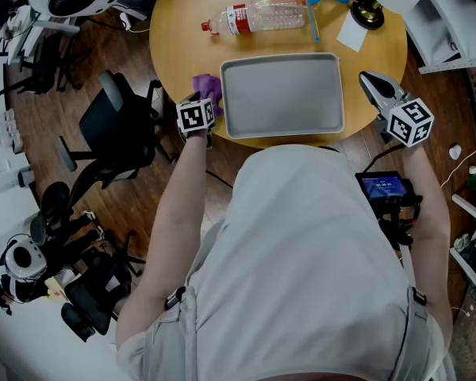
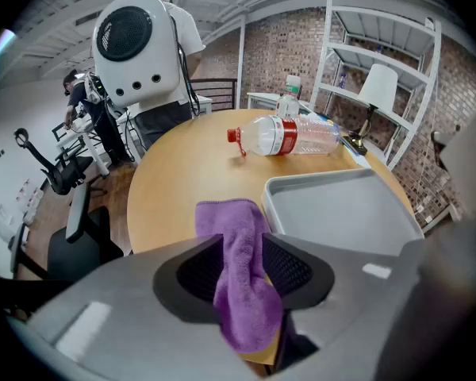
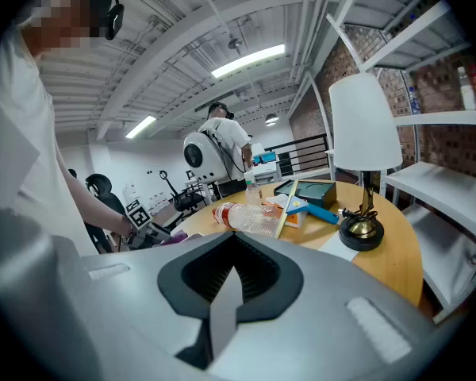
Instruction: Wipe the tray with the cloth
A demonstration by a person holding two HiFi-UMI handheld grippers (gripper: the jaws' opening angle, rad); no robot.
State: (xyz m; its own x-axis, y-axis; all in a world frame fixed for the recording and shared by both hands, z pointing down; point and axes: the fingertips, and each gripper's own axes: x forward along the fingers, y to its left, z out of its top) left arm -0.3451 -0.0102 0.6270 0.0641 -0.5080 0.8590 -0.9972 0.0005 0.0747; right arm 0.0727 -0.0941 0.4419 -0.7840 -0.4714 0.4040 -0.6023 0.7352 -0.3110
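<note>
A grey tray lies empty on the round wooden table, near its front edge. The purple cloth rests on the table against the tray's left side. My left gripper is at the table's front edge, shut on the near end of that cloth. In the left gripper view the cloth runs between the left gripper's pads and hangs below them, its far end lying flat beside the tray. My right gripper hovers off the tray's right end. In its own view the right gripper is shut on nothing.
Behind the tray lie a plastic bottle with a red cap, a blue-handled tool, an orange packet and a white paper. A white-shaded lamp stands at the table's far right. Office chairs crowd the floor to the left.
</note>
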